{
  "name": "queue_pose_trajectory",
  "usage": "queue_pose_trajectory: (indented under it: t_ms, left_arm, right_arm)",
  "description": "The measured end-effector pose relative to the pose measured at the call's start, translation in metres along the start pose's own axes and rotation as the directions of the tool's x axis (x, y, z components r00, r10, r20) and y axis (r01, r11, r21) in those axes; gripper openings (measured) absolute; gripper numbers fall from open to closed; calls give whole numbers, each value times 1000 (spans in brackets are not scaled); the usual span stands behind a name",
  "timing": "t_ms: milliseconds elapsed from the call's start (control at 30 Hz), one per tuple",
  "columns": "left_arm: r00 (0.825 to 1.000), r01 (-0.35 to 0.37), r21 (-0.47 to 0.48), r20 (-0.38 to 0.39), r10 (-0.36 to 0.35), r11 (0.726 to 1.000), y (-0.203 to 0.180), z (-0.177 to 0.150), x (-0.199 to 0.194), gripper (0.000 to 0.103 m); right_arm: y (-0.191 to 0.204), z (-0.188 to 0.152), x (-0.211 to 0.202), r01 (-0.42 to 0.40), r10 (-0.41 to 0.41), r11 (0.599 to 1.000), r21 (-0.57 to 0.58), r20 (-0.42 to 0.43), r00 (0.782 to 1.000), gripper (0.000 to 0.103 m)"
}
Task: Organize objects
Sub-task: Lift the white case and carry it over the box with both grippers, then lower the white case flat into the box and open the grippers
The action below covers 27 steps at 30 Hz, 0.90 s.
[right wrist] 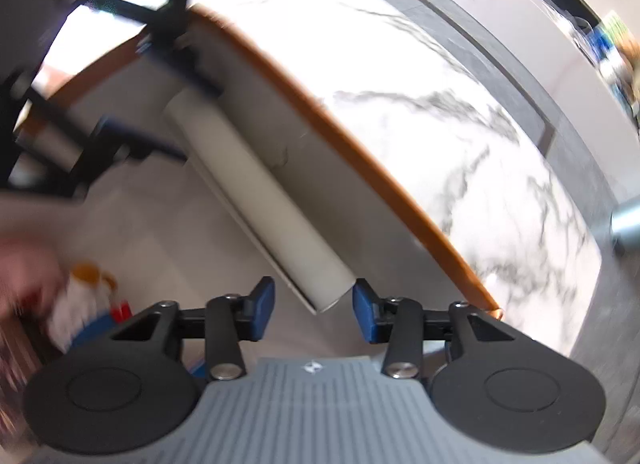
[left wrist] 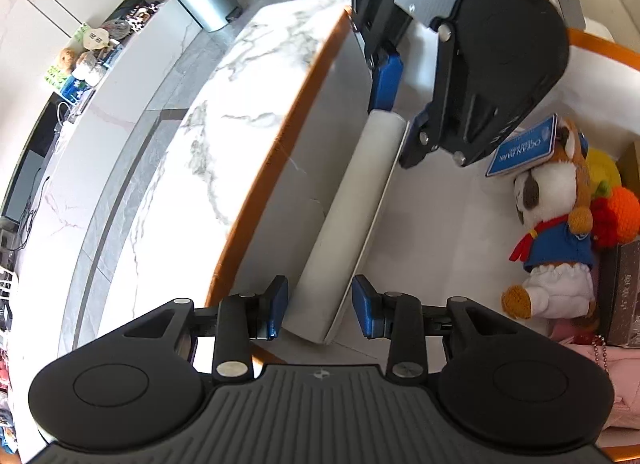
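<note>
Lying along the inside wall of a white bin (left wrist: 432, 199) with an orange rim (left wrist: 280, 135), the long white box (left wrist: 352, 215) is the thing both grippers are set around. Its long axis runs from the left gripper (left wrist: 320, 310) at the near end to the right gripper (left wrist: 394, 115) at the far end, so each tool holds one end of the same piece.

From the left wrist view, the blue pads stand spread on either side of the box's near end, with a sliver of space at each side; they bracket it but do not visibly press on it. The right gripper comes down from the top of that view, one blue pad just beside the far end and the other finger on the opposite side. In the right wrist view, blurred by motion, the right gripper (right wrist: 314, 314) has the box (right wrist: 256, 199) end between its spread pads; the right-hand pad looks to be touching the corner, the left-hand one stands apart. I would not call either a firm pinch.

To the right in the bin sit a plush toy (left wrist: 556, 232) with a blue tag (left wrist: 524, 147), a crocheted orange and yellow piece (left wrist: 612, 207) and a dark box (left wrist: 624, 292), well apart from the white box. Beyond the rim is the marble counter (left wrist: 224, 111).

My reading: any lift depends on both ends closing together, since the box is too long for one grip near an end to hold it level.
</note>
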State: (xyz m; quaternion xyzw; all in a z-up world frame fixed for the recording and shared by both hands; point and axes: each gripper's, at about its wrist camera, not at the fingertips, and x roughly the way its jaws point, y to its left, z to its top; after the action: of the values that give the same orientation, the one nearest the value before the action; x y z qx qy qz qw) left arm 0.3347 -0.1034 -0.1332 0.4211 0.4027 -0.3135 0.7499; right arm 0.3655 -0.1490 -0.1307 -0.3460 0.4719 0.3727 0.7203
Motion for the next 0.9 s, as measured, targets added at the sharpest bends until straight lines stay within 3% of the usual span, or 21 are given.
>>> queue_pose_trajectory:
  t_ms: [100,333,567,900]
  left_arm:
    - [1000,-10,-12,4,10,1000,3,3,1,41]
    - [1000,27,-45,3,-27,999,-4,-10,-9,20]
    - [999,43,-70,-2,-43,997,-11,-22,-21,23]
    - [1000,11,-17,-13,-11,1000,-15,-11,-8,35]
  right_arm:
    - [-5,2,1,-30,29,998,55,5,1000,39]
    - [-3,2,-2,-26,26,992,121,5,1000,36]
    - [-28,7,-3,-45,42,989,142,25,999,36]
    - [-23,10,3,-25,21,993,116,29,999,38]
